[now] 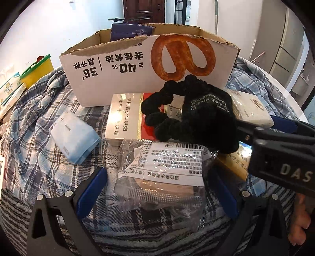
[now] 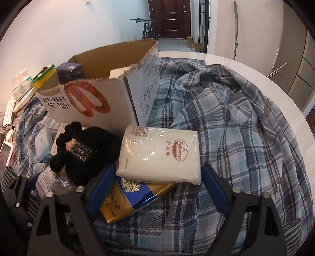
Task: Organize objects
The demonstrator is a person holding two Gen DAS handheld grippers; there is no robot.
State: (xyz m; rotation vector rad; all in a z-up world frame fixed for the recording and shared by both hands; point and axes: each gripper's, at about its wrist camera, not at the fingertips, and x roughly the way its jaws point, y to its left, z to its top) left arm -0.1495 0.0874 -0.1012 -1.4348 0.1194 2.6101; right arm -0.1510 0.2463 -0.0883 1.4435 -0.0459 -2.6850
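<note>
left wrist view, left tongs [image 1: 157, 189] spread wide around a clear plastic packet [image 1: 161, 173], pads not touching it, torn-edged cardboard box [image 1: 137, 65] just behind the clutter, right wrist view, right tongs [image 2: 155, 189] wide around the white tissue pack [image 2: 159, 153] lying on a blue-gold carton [image 2: 128, 200], bare plaid blanket [image 2: 246, 128] free to the right up to the white desk [image 2: 256, 67] rim

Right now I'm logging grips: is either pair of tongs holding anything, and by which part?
Nothing is held. Left tongs straddle the clear packet; right tongs straddle the white pack.

White walls [image 2: 78, 25], a dark wooden door [image 2: 170, 18], a bicycle [image 2: 146, 27] beside it, perhaps pale cabinets [image 2: 299, 65] at right.
</note>
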